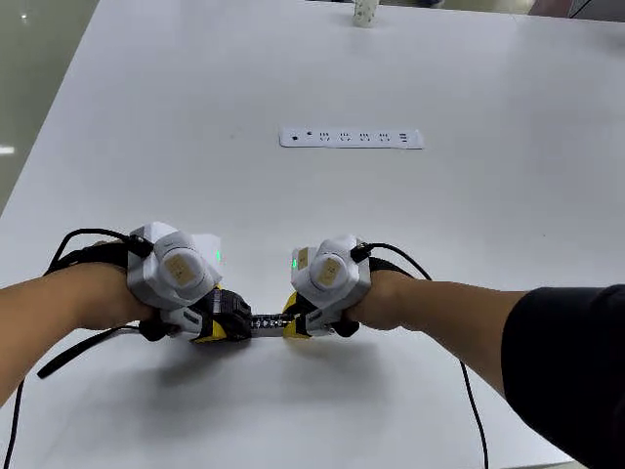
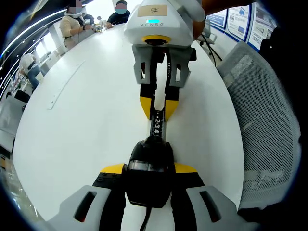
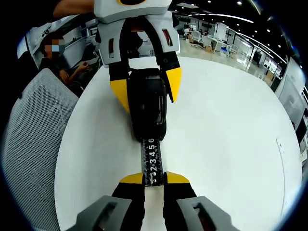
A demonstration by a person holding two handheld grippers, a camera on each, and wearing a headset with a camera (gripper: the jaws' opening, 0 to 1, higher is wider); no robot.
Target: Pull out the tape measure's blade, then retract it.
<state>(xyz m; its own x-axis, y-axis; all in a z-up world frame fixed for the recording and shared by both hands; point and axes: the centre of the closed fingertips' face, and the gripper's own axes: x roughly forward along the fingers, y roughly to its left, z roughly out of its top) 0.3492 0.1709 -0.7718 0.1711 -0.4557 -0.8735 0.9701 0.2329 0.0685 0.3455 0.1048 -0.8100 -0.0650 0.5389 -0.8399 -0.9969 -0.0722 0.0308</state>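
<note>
A black tape measure case [image 2: 150,169] sits clamped between the yellow-tipped fingers of my left gripper [image 2: 150,169]. A short run of its blade [image 3: 152,161], marked up to about 6, reaches across to my right gripper [image 3: 154,179], which is shut on the blade's end. In the head view the left gripper [image 1: 213,324] and the right gripper [image 1: 296,322] face each other low over the white table [image 1: 391,215], near its front edge, with the blade [image 1: 266,320] spanning the small gap. The case [image 3: 148,103] also fills the middle of the right gripper view.
A white power strip [image 1: 352,138] lies flat further back on the table. A small white object [image 1: 364,12] stands at the far edge. Black cables [image 1: 78,342] trail from both grippers. A grey mesh chair [image 2: 262,120] stands beside the table, and seated people [image 2: 79,21] beyond it.
</note>
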